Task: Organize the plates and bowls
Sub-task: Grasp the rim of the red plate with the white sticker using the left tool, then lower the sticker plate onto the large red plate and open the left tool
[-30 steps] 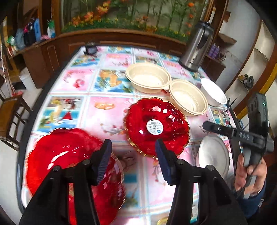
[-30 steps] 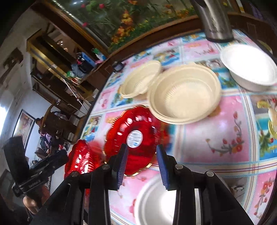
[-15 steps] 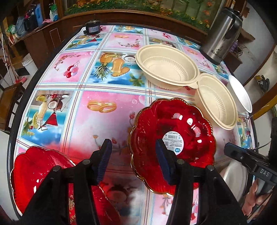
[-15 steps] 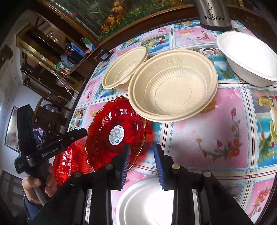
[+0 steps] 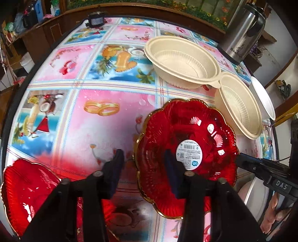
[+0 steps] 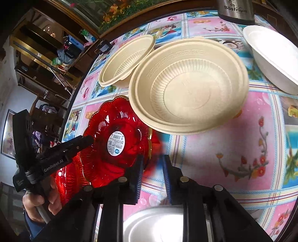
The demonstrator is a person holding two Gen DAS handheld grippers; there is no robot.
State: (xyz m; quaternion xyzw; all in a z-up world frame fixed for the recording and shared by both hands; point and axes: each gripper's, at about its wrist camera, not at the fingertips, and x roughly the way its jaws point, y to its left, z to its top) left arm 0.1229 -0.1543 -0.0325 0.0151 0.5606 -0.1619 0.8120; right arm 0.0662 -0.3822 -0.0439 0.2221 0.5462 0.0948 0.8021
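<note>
A red scalloped plate with a white sticker [image 5: 186, 149] [image 6: 115, 137] lies mid-table. My left gripper [image 5: 143, 167] is open, its fingers straddling the plate's left rim just above it. A second red plate [image 5: 28, 193] [image 6: 65, 182] lies at the near left. My right gripper [image 6: 151, 175] is open and empty, its fingers beside the sticker plate's right rim, above a white plate [image 6: 158, 225]. Two cream bowls [image 5: 182, 59] [image 6: 188, 83] and a white bowl [image 5: 262, 98] [image 6: 273, 55] stand behind.
A steel thermos [image 5: 242, 29] [image 6: 236, 9] stands at the far right of the table. A small dark object [image 5: 96, 19] sits at the far edge. The colourful tablecloth [image 5: 93, 111] covers the table. Wooden cabinets and chairs surround it.
My left gripper has moved forward and right, from the near red plate to the sticker plate's left rim. My right gripper has come closer to that plate's right rim.
</note>
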